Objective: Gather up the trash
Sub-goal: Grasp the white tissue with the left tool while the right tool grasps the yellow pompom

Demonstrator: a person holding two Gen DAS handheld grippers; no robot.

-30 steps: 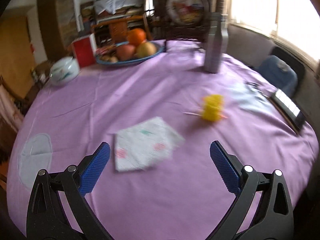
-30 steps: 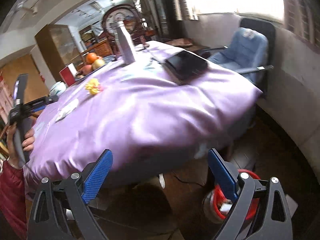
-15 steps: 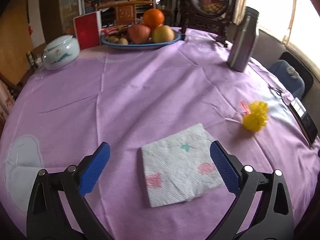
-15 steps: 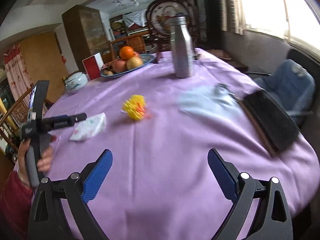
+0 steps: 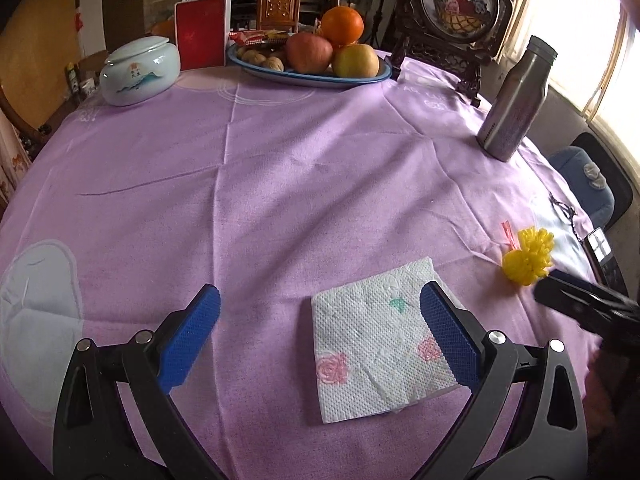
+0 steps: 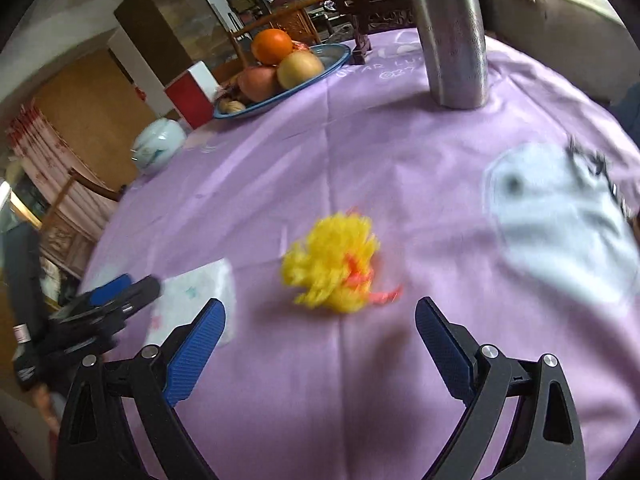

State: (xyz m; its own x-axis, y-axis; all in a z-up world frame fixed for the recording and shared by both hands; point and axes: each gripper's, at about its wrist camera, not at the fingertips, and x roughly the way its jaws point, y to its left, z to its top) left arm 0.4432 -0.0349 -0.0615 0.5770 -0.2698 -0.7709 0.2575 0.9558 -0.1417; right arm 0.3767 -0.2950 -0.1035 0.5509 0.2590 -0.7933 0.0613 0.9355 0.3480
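Observation:
A white paper napkin [image 5: 376, 340] with pink roses lies flat on the purple tablecloth [image 5: 280, 184]. My left gripper [image 5: 320, 332] is open and empty above the cloth, its right finger over the napkin's right half. A yellow fuzzy ball [image 6: 332, 264] with red strands lies on the cloth just ahead of my open, empty right gripper [image 6: 320, 344]. The ball also shows in the left wrist view [image 5: 528, 258], with the right gripper's tip beside it. The napkin shows blurred in the right wrist view [image 6: 192, 300].
At the back stand a blue fruit plate [image 5: 312, 76], a white lidded jar [image 5: 138, 70], a red box [image 5: 202, 32] and a steel bottle [image 5: 516, 100]. A phone [image 5: 604, 256] lies at the right edge. A blue chair [image 5: 584, 180] stands beyond.
The right gripper has swung in over the table and closed on the yellow ball. The left gripper has shifted left, so the napkin now sits under its right finger.

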